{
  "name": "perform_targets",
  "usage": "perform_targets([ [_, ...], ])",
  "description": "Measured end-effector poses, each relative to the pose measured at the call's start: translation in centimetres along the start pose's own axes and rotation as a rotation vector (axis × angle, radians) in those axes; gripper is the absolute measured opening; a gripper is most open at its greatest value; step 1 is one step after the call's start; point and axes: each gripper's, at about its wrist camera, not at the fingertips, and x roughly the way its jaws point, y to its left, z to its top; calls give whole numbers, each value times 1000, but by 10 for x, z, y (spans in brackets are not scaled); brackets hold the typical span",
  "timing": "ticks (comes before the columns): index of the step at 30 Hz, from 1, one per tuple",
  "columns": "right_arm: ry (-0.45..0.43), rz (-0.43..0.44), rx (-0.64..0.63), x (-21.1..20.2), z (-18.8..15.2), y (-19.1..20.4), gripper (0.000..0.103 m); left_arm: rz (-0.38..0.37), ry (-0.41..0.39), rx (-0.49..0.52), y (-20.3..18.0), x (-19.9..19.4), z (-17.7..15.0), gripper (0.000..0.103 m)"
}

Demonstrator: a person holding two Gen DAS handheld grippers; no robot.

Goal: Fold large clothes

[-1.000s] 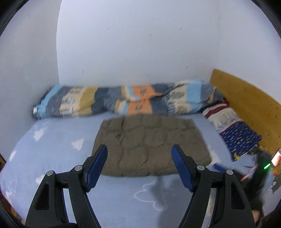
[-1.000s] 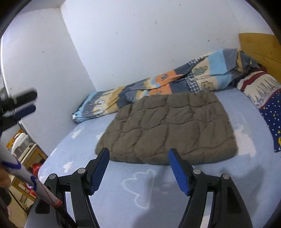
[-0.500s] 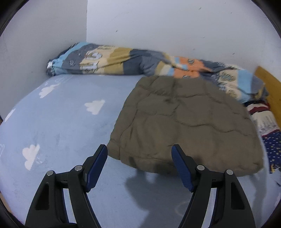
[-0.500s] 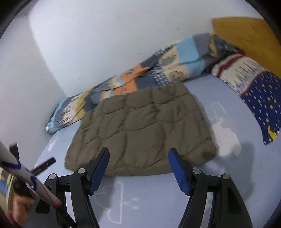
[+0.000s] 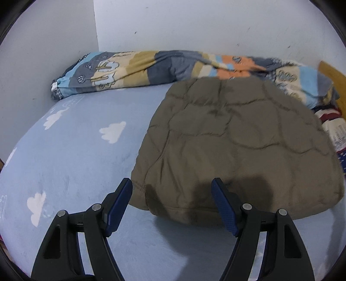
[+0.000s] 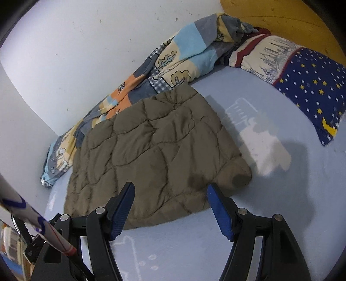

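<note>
A brown quilted garment lies folded in a flat rectangle on the light blue bed sheet. It also shows in the right wrist view. My left gripper is open and empty, hovering over the garment's near left corner. My right gripper is open and empty, hovering over the garment's near edge, close to its near right corner.
A rolled patchwork blanket lies along the white wall behind the garment, also seen from the right. A star-patterned pillow lies at the right by the wooden headboard. A white pole crosses the lower left.
Both grippers have moved forward and down toward the garment's near edge. The left has swung over its left corner, the right over its right part. Both stayed open.
</note>
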Motion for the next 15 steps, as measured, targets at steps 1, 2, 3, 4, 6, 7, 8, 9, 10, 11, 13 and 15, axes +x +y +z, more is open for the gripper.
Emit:
perform_targets([
  [1, -3, -9, -13, 6, 1, -4, 71, 11, 11, 2, 0, 5, -1, 74],
  [2, 2, -12, -7, 11, 2, -10, 69, 10, 25, -4, 1, 10, -2, 74],
  [3, 19, -13, 10, 17, 2, -14, 65, 2, 34, -11, 3, 14, -2, 74],
  [4, 49, -7, 45, 26, 3, -22, 63, 1, 46, -17, 4, 19, -2, 74],
  [6, 77, 6, 84, 38, 4, -32, 63, 13, 59, -16, 4, 27, -3, 74],
  [7, 87, -11, 90, 44, 4, -36, 63, 15, 63, -11, 3, 30, -3, 75],
  [8, 94, -20, 92, 47, 4, -38, 63, 27, 65, 3, 1, 32, -3, 76],
  [9, 104, -24, 95, 52, 4, -41, 63, 43, 60, 21, -2, 33, -3, 76],
  [10, 108, -24, 96, 54, 4, -41, 63, 55, 53, 36, -5, 33, -4, 76],
  [11, 110, -29, 92, 55, 3, -41, 63, 67, 45, 50, -7, 32, -4, 76],
  [13, 113, -44, 75, 55, 3, -37, 65, 94, 24, 79, -11, 28, -5, 76],
  [15, 112, -43, 71, 52, 3, -32, 66, 110, -2, 88, -13, 20, -5, 76],
])
